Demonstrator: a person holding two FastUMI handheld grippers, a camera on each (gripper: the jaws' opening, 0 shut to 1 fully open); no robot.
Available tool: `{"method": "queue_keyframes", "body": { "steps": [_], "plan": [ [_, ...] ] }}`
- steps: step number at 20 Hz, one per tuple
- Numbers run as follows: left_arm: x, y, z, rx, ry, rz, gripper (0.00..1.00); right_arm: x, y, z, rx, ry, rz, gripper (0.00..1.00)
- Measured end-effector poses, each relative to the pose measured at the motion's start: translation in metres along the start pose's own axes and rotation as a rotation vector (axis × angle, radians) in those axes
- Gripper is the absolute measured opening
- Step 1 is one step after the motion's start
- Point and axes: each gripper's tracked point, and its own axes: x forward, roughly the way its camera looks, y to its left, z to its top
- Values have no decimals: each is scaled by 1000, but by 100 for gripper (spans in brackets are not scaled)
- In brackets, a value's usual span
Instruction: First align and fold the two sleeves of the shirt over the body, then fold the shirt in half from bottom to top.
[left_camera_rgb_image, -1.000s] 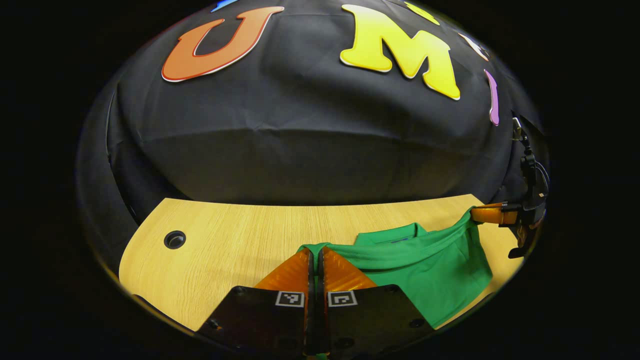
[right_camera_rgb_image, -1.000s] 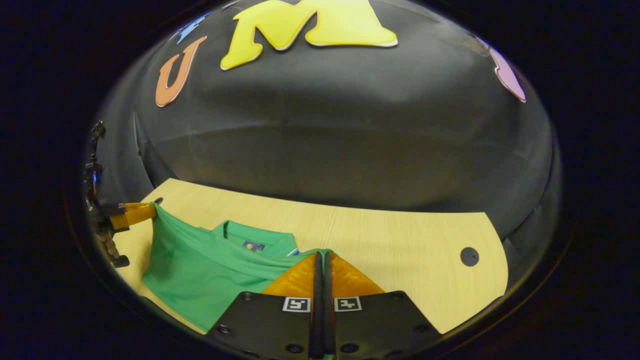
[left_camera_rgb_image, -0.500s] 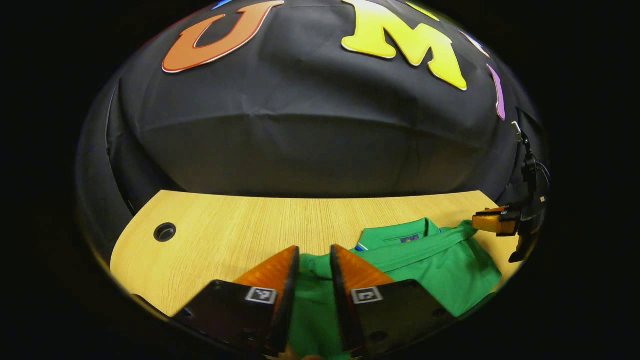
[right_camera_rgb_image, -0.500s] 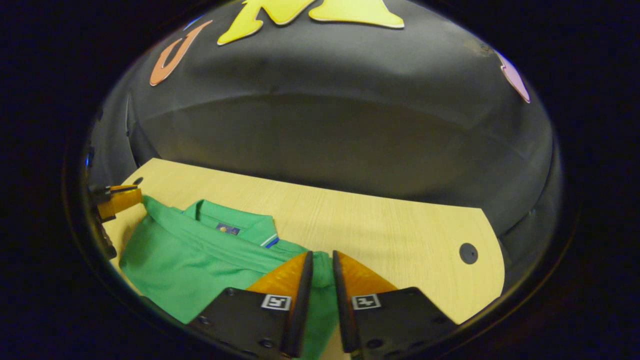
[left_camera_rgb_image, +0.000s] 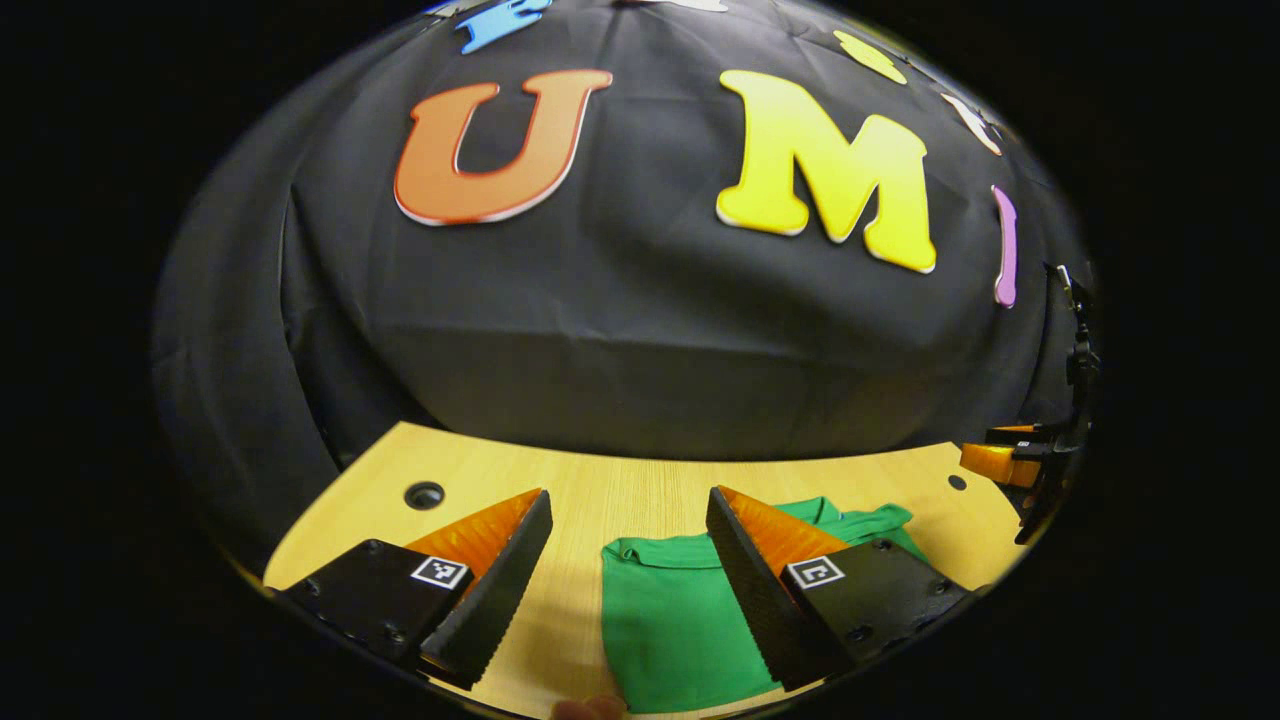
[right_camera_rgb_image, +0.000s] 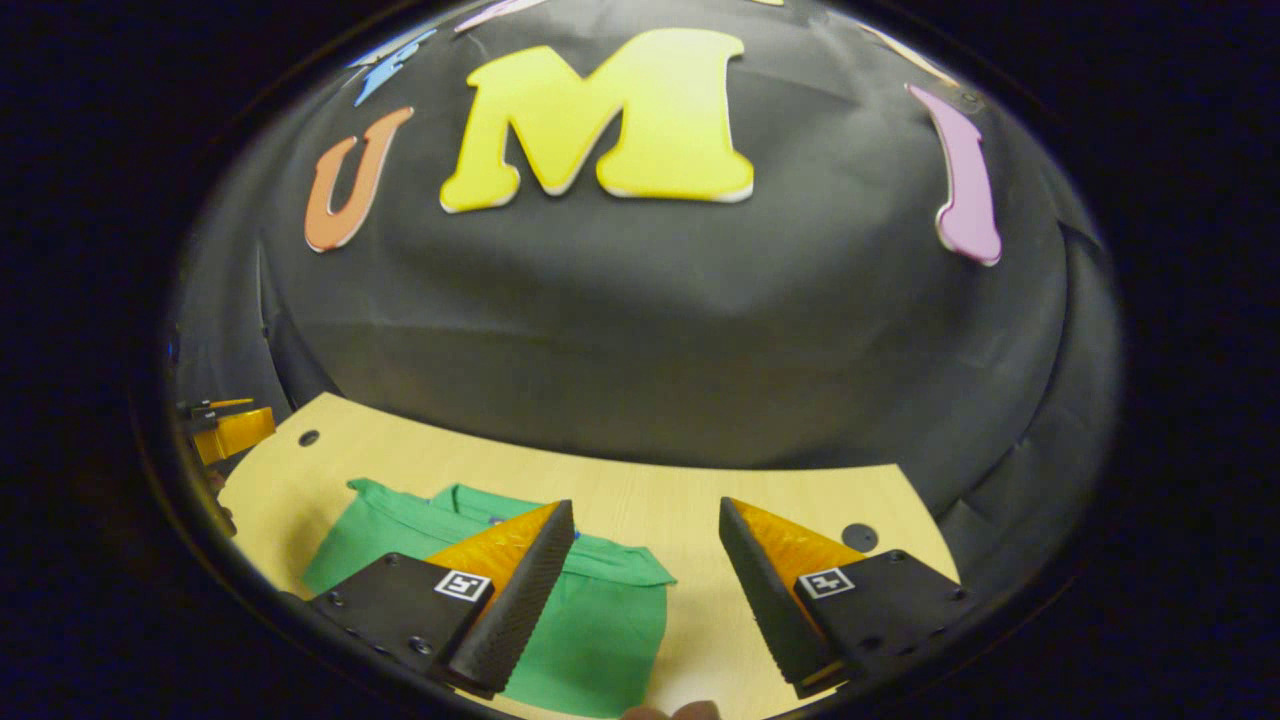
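Note:
The green shirt (left_camera_rgb_image: 670, 610) lies folded flat on the wooden table (left_camera_rgb_image: 590, 490), its collar toward the back wall. My left gripper (left_camera_rgb_image: 628, 494) hangs above it, open wide, with nothing between its fingers; the shirt's left part shows through the gap. In the right gripper view the shirt (right_camera_rgb_image: 600, 630) lies at lower left, partly behind one finger. My right gripper (right_camera_rgb_image: 646, 504) is also open and empty, above the shirt's right edge. Each gripper shows at the rim of the other's view: the right gripper (left_camera_rgb_image: 1000, 462), the left gripper (right_camera_rgb_image: 235, 430).
The table has round cable holes (left_camera_rgb_image: 424, 494) near its back corners, one also in the right gripper view (right_camera_rgb_image: 858, 537). Bare wood (right_camera_rgb_image: 700, 620) runs right of the shirt. The black cloth wall stands close behind the table. A fingertip (left_camera_rgb_image: 590, 708) of a hand peeks in at the bottom.
Both grippers went from shut on the shirt's hem to wide open, letting it go. They lifted and drew back, and the shirt now lies flat, folded.

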Motion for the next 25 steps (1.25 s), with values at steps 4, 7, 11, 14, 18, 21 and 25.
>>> {"method": "queue_keyframes", "body": {
  "steps": [4, 7, 11, 14, 18, 21, 25],
  "plan": [
    [-87, -19, 60, 39, -114, 16, 98, -103, 10, 59, 22, -157, -3, 93],
    [-150, -41, 90, 43, -186, 12, 98, -181, 20, 83, 36, -257, -20, 92],
    [-223, -61, 109, 27, -271, 8, 98, -273, 38, 87, 74, -355, -48, 92],
    [-260, -72, 120, 78, -340, -2, 98, -319, 57, 91, 55, -424, -40, 92],
    [-289, -78, 127, 117, -379, -3, 98, -351, 74, 94, 22, -464, -22, 92],
    [-301, -80, 124, 107, -378, 0, 98, -356, 74, 93, 53, -461, -23, 92],
    [-309, -88, 126, 118, -381, -23, 98, -356, 70, 88, 54, -437, -41, 92]
  ]
}}
